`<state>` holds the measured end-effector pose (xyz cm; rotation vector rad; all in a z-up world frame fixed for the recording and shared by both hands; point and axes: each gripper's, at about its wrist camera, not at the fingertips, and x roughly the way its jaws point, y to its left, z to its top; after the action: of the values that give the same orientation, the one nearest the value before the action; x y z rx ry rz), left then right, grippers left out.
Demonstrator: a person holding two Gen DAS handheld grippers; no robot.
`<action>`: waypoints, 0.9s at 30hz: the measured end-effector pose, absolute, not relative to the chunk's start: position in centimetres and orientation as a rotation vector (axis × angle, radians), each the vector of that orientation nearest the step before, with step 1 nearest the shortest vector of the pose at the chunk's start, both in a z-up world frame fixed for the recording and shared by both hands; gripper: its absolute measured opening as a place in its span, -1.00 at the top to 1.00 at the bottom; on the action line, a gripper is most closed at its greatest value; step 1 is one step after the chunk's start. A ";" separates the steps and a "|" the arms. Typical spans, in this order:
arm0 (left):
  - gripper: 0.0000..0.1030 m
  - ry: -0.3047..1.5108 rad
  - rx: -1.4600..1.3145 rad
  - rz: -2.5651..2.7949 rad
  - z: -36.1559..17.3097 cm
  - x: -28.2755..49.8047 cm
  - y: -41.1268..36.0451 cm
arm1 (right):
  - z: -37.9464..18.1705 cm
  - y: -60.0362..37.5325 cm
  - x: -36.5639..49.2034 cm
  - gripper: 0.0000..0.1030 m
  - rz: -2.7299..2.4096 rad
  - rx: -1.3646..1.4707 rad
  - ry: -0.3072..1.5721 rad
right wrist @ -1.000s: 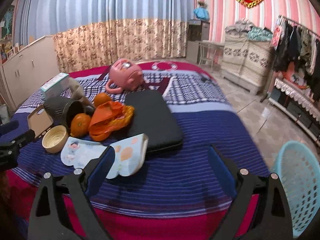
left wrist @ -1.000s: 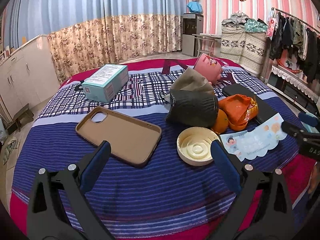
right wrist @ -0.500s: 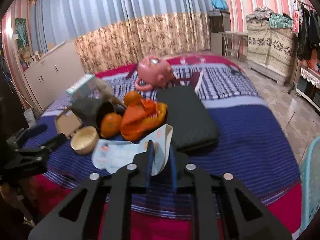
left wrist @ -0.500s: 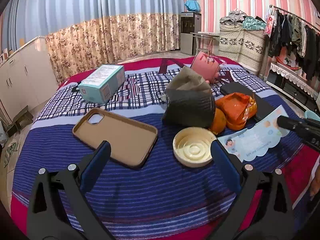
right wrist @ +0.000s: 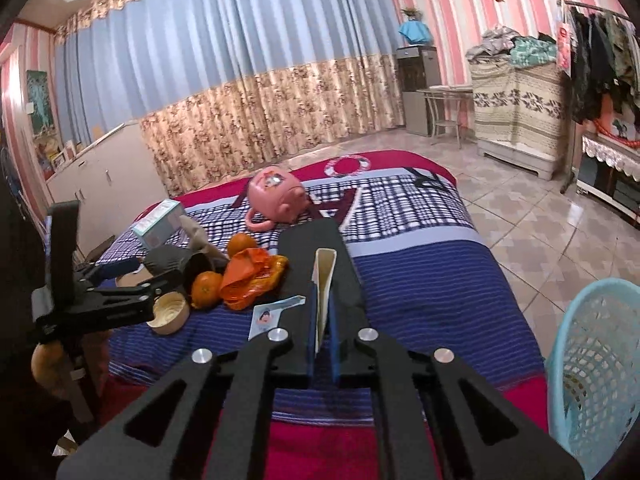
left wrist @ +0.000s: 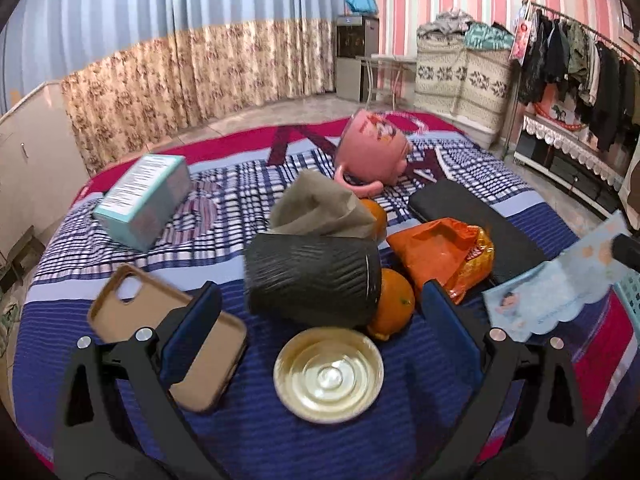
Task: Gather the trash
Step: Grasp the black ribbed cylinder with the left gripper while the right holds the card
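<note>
My right gripper (right wrist: 321,320) is shut on a pale blue leaflet (right wrist: 323,280), held edge-on above the bed's near edge. The left wrist view shows that leaflet (left wrist: 560,292) lifted at the far right. My left gripper (left wrist: 320,296) stands open and empty over a cream round lid (left wrist: 328,374), just short of a black ribbed cup (left wrist: 312,280) lying on its side. From the right wrist view the left gripper (right wrist: 148,276) hovers at the bed's left. An orange snack bag (left wrist: 440,256) lies crumpled beside an orange (left wrist: 392,308).
A light blue mesh basket (right wrist: 596,380) stands on the floor right of the bed. On the striped bedspread (left wrist: 280,432) lie a tan phone case (left wrist: 168,344), a teal box (left wrist: 144,200), a pink mug (left wrist: 372,152), a brown paper bag (left wrist: 320,208) and a black flat case (left wrist: 480,224).
The right gripper went from wide open to shut on the leaflet and lifted it off the bed. The left gripper moved forward toward the cup and lid, still open.
</note>
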<state>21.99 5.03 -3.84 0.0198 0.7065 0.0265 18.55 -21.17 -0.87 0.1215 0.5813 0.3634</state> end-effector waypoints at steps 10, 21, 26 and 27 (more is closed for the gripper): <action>-0.47 0.720 0.083 0.014 -4.7 23.7 4.1 | -1.3 -22.3 18.8 0.89 0.338 0.119 0.590; -0.32 0.563 0.177 0.114 -0.7 21.2 3.8 | -0.9 -23.3 18.2 0.89 0.319 0.111 0.565; -0.32 0.430 0.209 0.194 2.9 19.7 3.3 | -0.4 -25.0 17.7 0.89 0.299 0.137 0.540; -0.32 0.417 0.211 0.205 3.4 19.6 3.2 | -0.3 -25.4 17.5 0.89 0.294 0.141 0.536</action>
<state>19.61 3.23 3.35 0.2115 0.4166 0.2048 17.47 -25.36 -0.30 0.1414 0.5363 0.2944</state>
